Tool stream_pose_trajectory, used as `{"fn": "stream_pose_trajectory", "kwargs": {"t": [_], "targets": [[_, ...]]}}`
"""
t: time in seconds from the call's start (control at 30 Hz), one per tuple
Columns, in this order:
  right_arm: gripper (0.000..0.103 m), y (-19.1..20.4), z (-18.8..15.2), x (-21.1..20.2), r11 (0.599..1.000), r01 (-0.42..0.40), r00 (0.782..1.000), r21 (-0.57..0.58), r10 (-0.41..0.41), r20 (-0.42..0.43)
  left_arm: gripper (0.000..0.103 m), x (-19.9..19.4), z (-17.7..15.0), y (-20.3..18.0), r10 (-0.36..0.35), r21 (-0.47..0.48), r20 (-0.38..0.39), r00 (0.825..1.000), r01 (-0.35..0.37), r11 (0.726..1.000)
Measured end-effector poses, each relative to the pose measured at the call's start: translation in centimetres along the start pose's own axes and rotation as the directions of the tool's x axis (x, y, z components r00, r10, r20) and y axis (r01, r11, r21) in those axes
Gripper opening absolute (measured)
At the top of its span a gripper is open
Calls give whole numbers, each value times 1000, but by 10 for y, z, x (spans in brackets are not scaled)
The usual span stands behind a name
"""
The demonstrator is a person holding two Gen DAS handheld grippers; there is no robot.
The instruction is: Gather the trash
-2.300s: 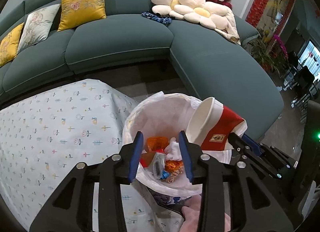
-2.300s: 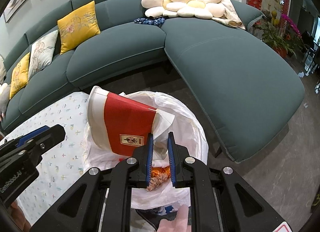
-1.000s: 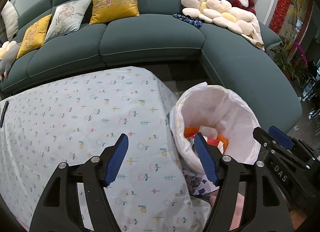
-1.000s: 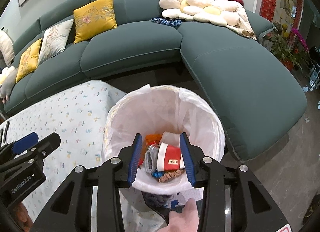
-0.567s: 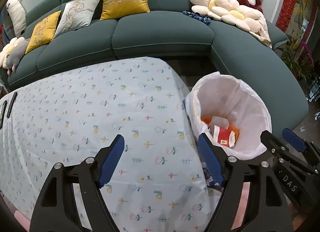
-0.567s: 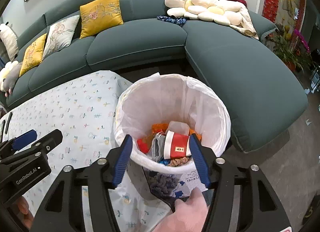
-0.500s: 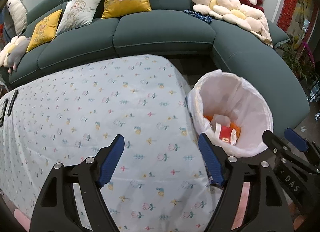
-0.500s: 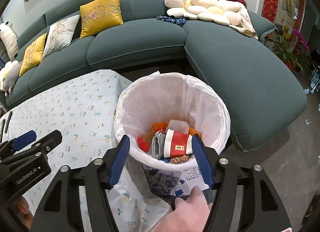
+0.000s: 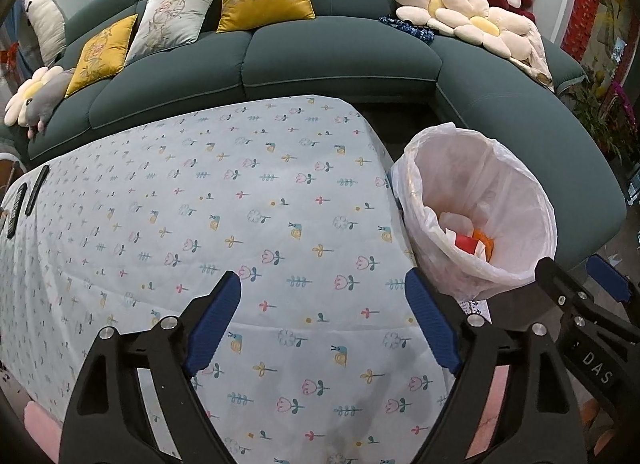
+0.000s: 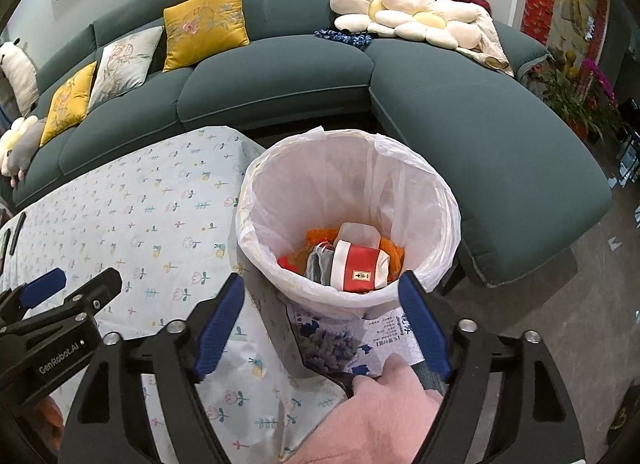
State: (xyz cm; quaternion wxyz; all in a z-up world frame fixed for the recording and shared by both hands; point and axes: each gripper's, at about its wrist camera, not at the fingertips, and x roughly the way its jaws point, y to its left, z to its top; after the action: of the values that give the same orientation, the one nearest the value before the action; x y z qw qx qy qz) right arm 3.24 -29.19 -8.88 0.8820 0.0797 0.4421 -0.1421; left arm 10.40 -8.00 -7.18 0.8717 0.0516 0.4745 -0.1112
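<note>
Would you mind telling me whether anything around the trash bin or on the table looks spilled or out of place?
Nothing stands out. The trash bin stands upright beside the table, its white liner folded over the rim. The red and white paper cup lies inside among other wrappers, and no litter shows on the flowered cloth.

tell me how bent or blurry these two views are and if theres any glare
Left wrist view: fisheye bows the sofa, corners black, tablecloth print sharp. Right wrist view: same curve, bin liner evenly lit without harsh glare, cup label crisp.
</note>
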Motion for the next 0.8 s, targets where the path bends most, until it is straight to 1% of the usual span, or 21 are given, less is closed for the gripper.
{"fn": "stream_pose_trajectory", "kwargs": {"t": [0.03, 0.13, 0.17, 0.23, 0.3, 0.8], "targets": [[84, 0, -1, -1, 1000, 8, 1000, -3, -8, 1, 80, 0, -1, 0, 2, -2, 1, 1000, -2, 1000], [85, 0, -3, -2, 1000, 19, 1000, -8, -19, 12, 81, -2, -4, 1, 7, -11, 10, 1000, -7, 1000], [85, -1, -3, -3, 1000, 22, 1000, -10, -22, 15, 84, -2, -5, 2, 11, -11, 11, 1000, -11, 1000], [87, -2, -4, -3, 1000, 24, 1000, -11, -24, 18, 85, -3, -6, 2, 18, -15, 16, 1000, -18, 1000], [96, -3, -5, -3, 999, 29, 999, -14, -29, 25, 85, -2, -7, 2, 21, -17, 16, 1000, -20, 1000], [96, -4, -10, 1, 999, 38, 999, -31, -38, 17, 86, 0, -13, -2, 29, -7, 14, 999, -29, 1000]]}}
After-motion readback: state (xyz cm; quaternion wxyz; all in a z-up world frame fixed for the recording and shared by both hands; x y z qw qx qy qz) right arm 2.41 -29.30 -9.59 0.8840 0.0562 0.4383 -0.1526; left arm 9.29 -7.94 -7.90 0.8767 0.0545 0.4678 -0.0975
